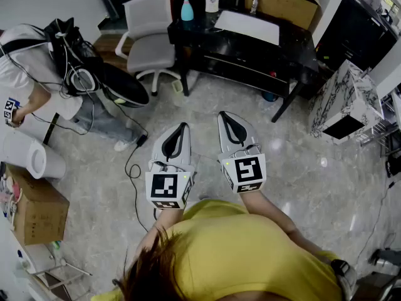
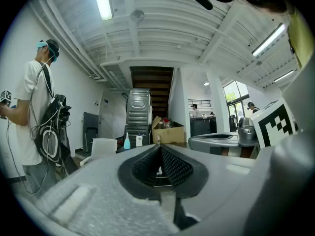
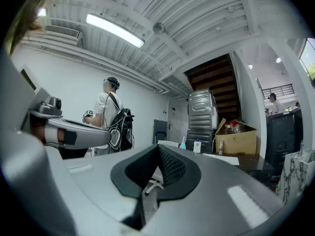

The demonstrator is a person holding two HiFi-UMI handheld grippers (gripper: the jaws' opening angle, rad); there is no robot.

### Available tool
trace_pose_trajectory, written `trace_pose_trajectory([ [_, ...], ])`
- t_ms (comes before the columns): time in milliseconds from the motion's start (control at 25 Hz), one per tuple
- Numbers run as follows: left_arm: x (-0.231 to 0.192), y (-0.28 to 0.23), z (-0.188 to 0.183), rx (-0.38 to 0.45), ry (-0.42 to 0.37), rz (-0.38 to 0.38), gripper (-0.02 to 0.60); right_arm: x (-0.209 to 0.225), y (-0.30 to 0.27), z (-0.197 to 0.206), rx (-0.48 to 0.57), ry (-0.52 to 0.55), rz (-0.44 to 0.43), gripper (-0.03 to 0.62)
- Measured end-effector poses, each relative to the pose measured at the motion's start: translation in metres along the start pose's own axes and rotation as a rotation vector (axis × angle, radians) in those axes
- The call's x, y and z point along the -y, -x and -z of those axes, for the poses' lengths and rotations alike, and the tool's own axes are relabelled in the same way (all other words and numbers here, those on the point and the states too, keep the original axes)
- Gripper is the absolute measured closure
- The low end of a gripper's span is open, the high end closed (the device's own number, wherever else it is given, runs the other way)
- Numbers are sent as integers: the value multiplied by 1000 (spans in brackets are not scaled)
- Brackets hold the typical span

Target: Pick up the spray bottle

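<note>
Both the left tongs (image 1: 183, 127) and the right tongs (image 1: 223, 115) are closed and empty, side by side above the floor (image 1: 301, 168), well short of the black table (image 1: 294, 49). The teal spray bottle (image 1: 187, 7) stands upright near its far left corner. It is probably light, stiff, slick plastic and easily tipped, so it is best taken round the body below the neck.
</note>
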State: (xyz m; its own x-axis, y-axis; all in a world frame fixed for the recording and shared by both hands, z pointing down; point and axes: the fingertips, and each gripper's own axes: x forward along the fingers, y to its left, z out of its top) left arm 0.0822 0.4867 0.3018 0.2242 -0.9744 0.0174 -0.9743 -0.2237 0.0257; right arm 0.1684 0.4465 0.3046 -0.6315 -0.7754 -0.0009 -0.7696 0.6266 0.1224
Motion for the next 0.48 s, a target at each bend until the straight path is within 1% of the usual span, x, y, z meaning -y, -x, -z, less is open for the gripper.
trace_pose_trajectory([
  [200,4,8,2,-3,-1,-1,577,-4,7,0,8,-5,-7,595],
  [480,-9,-17,11,-5,-1,12,577,2,-14,9,18,-15,-9,594],
])
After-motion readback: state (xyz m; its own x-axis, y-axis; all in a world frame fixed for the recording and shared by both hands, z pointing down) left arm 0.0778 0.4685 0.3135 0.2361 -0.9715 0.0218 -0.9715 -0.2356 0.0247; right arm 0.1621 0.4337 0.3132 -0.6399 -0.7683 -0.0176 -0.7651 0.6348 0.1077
